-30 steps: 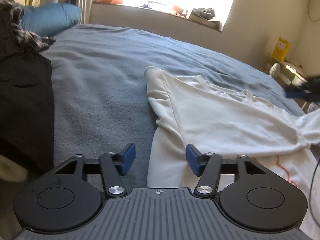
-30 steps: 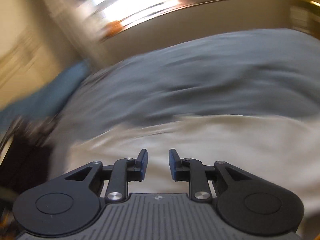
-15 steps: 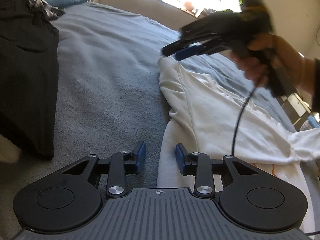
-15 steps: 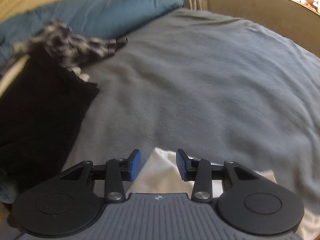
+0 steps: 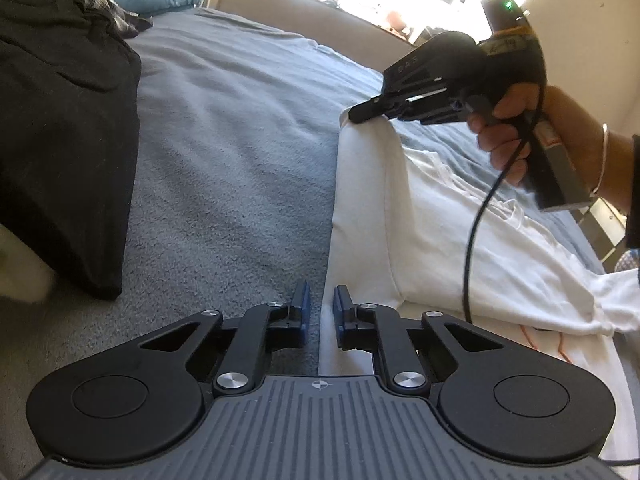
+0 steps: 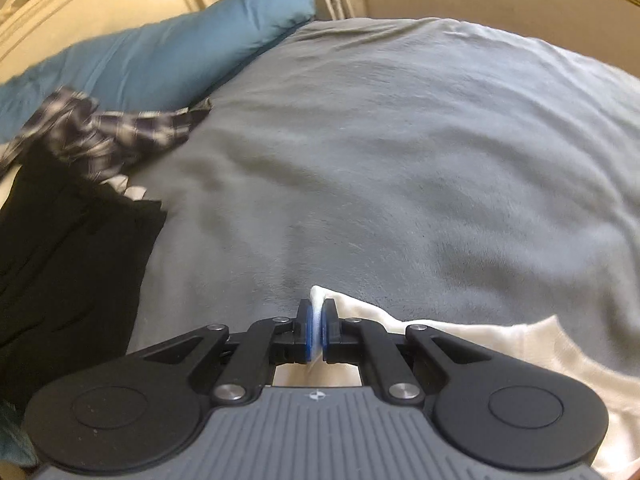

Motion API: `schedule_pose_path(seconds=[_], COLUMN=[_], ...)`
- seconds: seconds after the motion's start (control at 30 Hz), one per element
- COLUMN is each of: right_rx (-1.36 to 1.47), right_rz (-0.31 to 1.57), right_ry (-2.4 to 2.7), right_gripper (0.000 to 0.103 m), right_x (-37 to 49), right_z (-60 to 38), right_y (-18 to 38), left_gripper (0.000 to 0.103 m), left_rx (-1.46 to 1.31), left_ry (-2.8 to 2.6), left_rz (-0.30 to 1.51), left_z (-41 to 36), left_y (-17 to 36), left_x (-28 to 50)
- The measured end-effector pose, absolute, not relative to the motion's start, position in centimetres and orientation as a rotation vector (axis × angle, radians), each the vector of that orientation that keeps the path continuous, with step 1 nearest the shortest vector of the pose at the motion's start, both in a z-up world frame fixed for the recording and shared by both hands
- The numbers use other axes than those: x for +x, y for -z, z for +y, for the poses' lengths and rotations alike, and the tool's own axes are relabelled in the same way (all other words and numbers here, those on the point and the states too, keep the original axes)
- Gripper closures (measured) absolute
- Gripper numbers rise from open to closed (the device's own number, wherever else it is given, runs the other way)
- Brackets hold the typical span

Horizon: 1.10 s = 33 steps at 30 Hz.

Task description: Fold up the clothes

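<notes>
A white shirt (image 5: 440,248) lies spread on the grey blanket (image 5: 240,160), with its left side folded in. My left gripper (image 5: 321,308) sits low at the shirt's near left edge. Its jaws are closing, and the fabric edge runs between them with a narrow gap still showing beside the left pad. My right gripper (image 5: 358,114), held by a person's hand (image 5: 508,136), is at the shirt's far left corner. In the right wrist view the right gripper (image 6: 318,320) is shut on that corner of the white shirt (image 6: 480,344), with fabric pinched between the blue pads.
A black garment (image 5: 60,120) covers the bed's left side, with a plaid garment (image 6: 100,132) and a blue pillow (image 6: 160,52) behind it. The right gripper's cable (image 5: 472,240) hangs over the shirt. Bare grey blanket lies between the shirt and the black garment.
My right gripper swept across the bed to the shirt's far left corner and closed on it. My left gripper's jaws narrowed around the shirt's near edge, and it sank slightly.
</notes>
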State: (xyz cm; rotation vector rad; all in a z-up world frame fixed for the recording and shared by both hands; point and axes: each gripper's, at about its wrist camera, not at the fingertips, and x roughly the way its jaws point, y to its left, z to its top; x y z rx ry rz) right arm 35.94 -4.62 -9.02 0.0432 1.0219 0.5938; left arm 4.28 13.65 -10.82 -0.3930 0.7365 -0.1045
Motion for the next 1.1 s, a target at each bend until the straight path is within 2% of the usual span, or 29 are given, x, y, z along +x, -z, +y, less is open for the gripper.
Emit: schedule_pose_path(seconds=[0.17, 0.27, 0.53, 0.73, 0.87, 1.1], right_rx=[0.125, 0.191, 0.124, 0.039, 0.043, 0.362], right_rz=[0.960, 0.882, 0.999, 1.164, 1.188, 1.116], right_ry=[-0.528, -0.463, -0.618, -0.772, -0.703, -0.510], right_gripper=[0.097, 0.097, 0.097, 0.097, 0.098, 0.102], right_x=[36.3, 36.8, 34.9, 33.0, 34.1, 39.0], right_z=[-5.1, -7.0, -10.2, -6.7, -5.2, -6.6], right_y=[9.8, 8.0, 4.4, 7.9, 11.1, 13.1], left_gripper=[0.092, 0.092, 0.092, 0.092, 0.091, 0.090], left_rx=[-0.374, -0.369, -0.343, -0.229, -0.243, -0.283], left_ry=[0.092, 0.089, 0.047, 0.182, 0.148, 0.152], left_rz=[0.739, 0.739, 0.681, 0.753, 0.765, 0.767], left_z=[13.4, 13.4, 14.0, 10.2, 9.8, 10.5], left_y=[10.6, 10.4, 8.3, 8.9, 10.0, 10.0], left_x=[4.3, 4.2, 3.8, 6.3, 6.3, 6.3])
